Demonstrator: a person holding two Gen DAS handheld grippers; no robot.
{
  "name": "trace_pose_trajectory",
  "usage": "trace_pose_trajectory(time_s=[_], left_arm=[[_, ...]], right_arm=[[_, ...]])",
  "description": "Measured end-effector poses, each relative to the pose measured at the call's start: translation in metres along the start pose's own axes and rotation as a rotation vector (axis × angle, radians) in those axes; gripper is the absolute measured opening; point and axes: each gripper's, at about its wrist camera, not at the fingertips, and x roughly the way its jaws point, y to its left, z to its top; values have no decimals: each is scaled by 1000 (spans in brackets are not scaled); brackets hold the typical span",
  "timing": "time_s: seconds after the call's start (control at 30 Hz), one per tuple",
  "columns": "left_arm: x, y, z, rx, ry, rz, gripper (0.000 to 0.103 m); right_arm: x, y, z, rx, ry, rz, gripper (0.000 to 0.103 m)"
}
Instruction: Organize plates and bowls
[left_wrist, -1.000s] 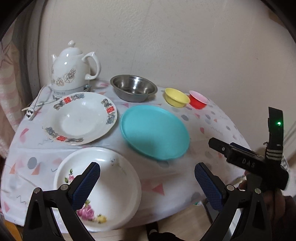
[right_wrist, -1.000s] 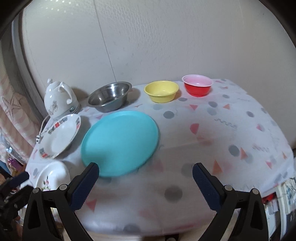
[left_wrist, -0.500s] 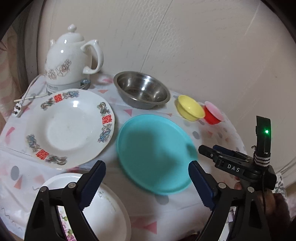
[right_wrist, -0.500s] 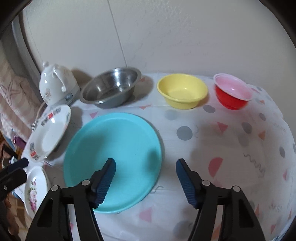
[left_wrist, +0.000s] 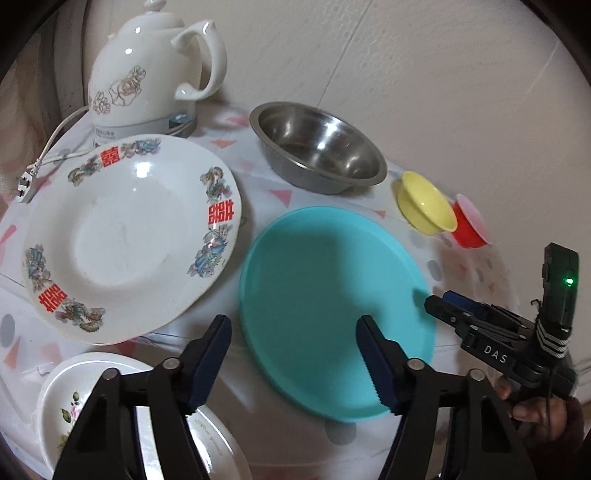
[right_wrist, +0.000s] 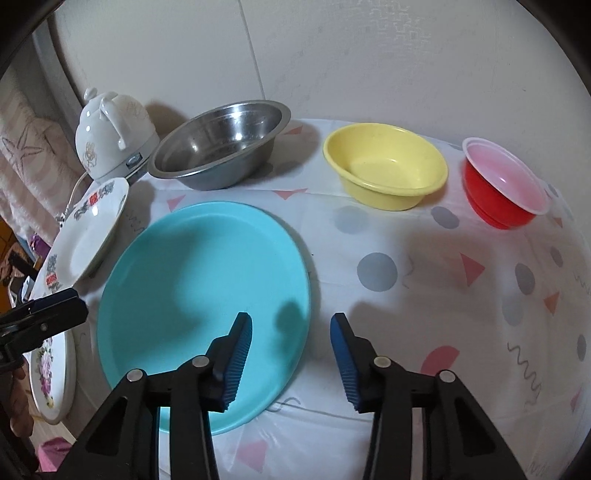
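Teal plate (right_wrist: 203, 295) sits centre-left of the right wrist frame, flat on the table (right_wrist: 424, 332). We've brought both tools in closer than a second ago. Right gripper (right_wrist: 291, 354) is closing, half-narrowed, straddling the plate's right rim, no contact yet. Left gripper (left_wrist: 295, 365) is closing too, still fairly wide, over its left rim. Likely a two-handed lift; yellow bowl (right_wrist: 384, 170) and red bowl (right_wrist: 502, 184) sit untouched upper right.

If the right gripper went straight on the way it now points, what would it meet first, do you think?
Probably the right rim of the round turquoise plastic plate, which sits between the closing right gripper fingers; depth is uncertain.
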Motion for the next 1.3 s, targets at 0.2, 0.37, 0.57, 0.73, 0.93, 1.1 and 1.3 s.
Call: trace_pose_trajectory(time_s=[0.2,0.37,0.57,0.73,0.93,1.1,1.3], left_arm=[[18,-1,0,-15,34,19,68],[27,-3,3,-6,45,28,68],[27,-7,4,10,49,29,67],[26,-23,-1,61,56,-22,62],[27,-49,-4,149,69,-42,58],[17,-38,-1,107,27,0,59],[24,-37,-5,107,54,26,58]], right_arm=[[9,-4,2,-30,33,10,31],[16,-6,1,-46,61,26,21],[16,-12,0,-33,65,32,16],[6,-24,-2,0,51,25,12],[4,-29,-10,17,69,-13,11],[-2,-34,-13,15,52,-49,11],[-6,-49,-16,42,44,-103,11]])
